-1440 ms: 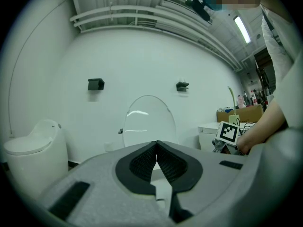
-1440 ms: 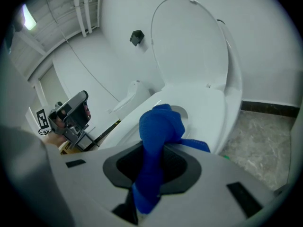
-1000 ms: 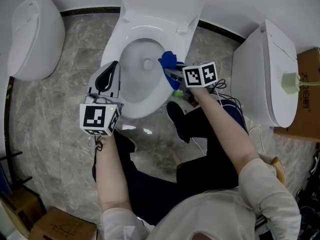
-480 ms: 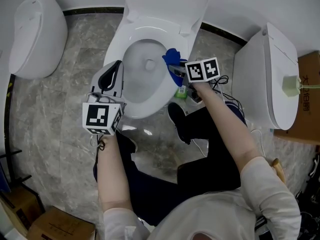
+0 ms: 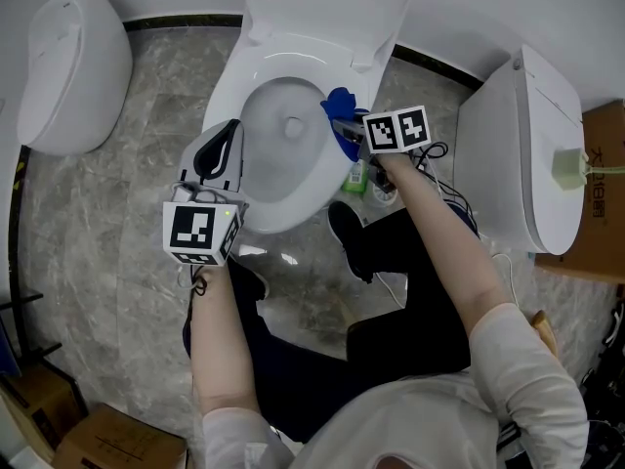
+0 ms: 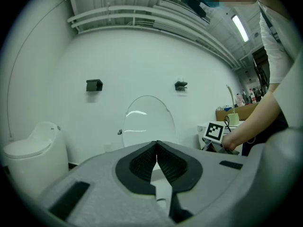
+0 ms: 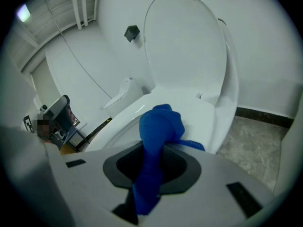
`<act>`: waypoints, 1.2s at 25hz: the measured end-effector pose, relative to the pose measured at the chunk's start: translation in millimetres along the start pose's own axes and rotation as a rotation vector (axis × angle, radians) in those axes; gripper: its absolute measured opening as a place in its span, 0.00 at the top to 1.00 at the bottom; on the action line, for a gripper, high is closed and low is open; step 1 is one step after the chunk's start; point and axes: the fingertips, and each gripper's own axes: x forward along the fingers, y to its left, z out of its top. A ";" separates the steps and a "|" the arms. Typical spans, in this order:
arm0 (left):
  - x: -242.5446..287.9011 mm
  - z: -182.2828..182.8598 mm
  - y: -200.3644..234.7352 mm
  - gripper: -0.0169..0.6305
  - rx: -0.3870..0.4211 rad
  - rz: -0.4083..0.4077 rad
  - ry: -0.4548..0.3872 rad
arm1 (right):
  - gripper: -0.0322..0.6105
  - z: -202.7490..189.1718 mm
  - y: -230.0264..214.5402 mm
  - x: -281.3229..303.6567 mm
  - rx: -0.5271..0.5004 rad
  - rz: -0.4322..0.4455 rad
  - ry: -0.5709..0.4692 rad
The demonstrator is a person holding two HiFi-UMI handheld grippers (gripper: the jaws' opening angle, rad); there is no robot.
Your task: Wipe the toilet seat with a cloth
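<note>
Shifted slightly toward the back of the toilet seat (image 5: 314,182), the right gripper (image 5: 346,130), jaws clamped on the cloth (image 5: 339,104), appears mid-wipe; next, probably press on round the seat, left gripper (image 5: 217,154) idle, jaws together.

Centre: toilet seat (image 5: 227,101), with lid (image 5: 327,8) upright behind it. The cloth (image 5: 339,106) lies on the seat's right rim, between the right gripper (image 5: 342,130) jaws. The left gripper (image 5: 225,135) is above the left rim. A second toilet (image 5: 68,66) stands left, a third toilet (image 5: 527,145) right.

Lid (image 5: 327,8) cut by top edge; cloth (image 5: 337,102) partly behind right gripper (image 5: 342,128).
</note>
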 end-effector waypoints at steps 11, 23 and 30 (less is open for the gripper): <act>3.4 0.2 -3.1 0.96 0.019 -0.001 0.004 | 0.82 5.9 -4.9 2.9 0.026 0.053 0.023; 4.3 -0.1 -1.8 0.96 -0.006 0.012 -0.005 | 0.82 14.6 -13.0 4.9 0.031 0.065 0.018; 8.9 1.2 -3.9 0.96 -0.032 0.019 -0.022 | 0.82 20.9 -17.8 4.5 0.019 0.070 -0.011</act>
